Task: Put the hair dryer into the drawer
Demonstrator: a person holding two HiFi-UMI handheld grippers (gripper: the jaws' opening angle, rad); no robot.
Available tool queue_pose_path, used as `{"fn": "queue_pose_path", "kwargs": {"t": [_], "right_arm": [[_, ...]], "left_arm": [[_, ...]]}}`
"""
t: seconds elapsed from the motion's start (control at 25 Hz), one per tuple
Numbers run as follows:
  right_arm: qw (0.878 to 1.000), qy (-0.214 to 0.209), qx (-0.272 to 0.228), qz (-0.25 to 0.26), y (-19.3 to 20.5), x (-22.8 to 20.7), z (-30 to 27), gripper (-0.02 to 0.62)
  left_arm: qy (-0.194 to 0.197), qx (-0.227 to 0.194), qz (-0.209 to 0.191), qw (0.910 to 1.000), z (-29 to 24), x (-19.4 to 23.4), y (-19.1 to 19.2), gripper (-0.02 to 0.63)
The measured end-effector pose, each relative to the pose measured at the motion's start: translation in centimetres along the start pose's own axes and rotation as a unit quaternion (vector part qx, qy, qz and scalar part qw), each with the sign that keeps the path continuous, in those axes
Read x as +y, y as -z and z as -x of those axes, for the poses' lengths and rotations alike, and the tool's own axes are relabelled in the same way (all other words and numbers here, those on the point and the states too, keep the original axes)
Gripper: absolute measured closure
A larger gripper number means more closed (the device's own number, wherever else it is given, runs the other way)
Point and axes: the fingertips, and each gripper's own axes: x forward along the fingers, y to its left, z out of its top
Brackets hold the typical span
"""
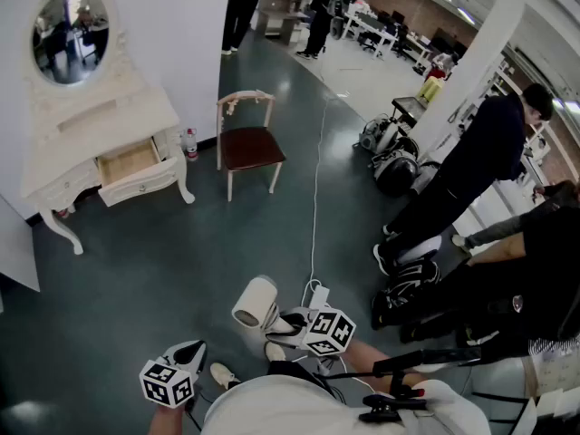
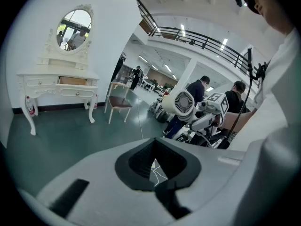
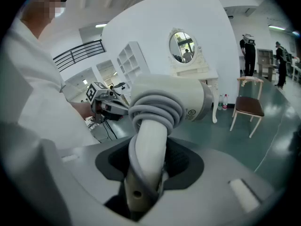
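Right tongs (image 3: 143,182): closing on the handle of the hair dryer (image 3: 181,98), which is filling the gap between the jaws.
Left tongs (image 2: 155,167): holding nothing, with the jaws drawn together so that only a sliver of floor is showing between them.
Hair dryer handle: running up out of the right tongs, its long axis lying along the jaws.
Cord (image 3: 156,108): coiling in grey loops around the top of the handle, with one strand trailing down its side.
Hair dryer barrel: lying roughly level and crosswise to the handle, its grilled rear end facing the left tongs, its other end pointing towards the side where the table is standing.
Hair dryer location: hanging in the air close in front of the person, above the dark floor (image 1: 181,252), well apart from the drawer.
Drawer (image 1: 130,162): standing pulled open in the front of the white table (image 1: 100,116).
Mirror (image 1: 70,23): rising oval above the table top.
Chair (image 1: 251,145): standing just beside the table.
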Motion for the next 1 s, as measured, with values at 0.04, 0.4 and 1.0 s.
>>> {"fn": "queue_pose_path", "kwargs": {"t": [0.04, 0.4, 1.0], "right_arm": [[1.000, 0.005, -0.004, 0.003, 0.0, -0.3, 0.5, 0.426], [0.999, 0.023, -0.011, 0.026, 1.7, -4.3, 7.7, 0.428], [0.999, -0.018, 0.007, 0.043, 5.5, -11.2, 11.8, 0.426]], "left_arm": [[0.000, -0.001, -0.005, 1.0000, -0.4, -0.3, -0.5, 0.603], [-0.008, -0.041, -0.025, 0.9988, -6.3, -7.3, -4.5, 0.603], [-0.084, -0.047, 0.008, 0.9953, -11.8, -12.6, -4.2, 0.603]]}}
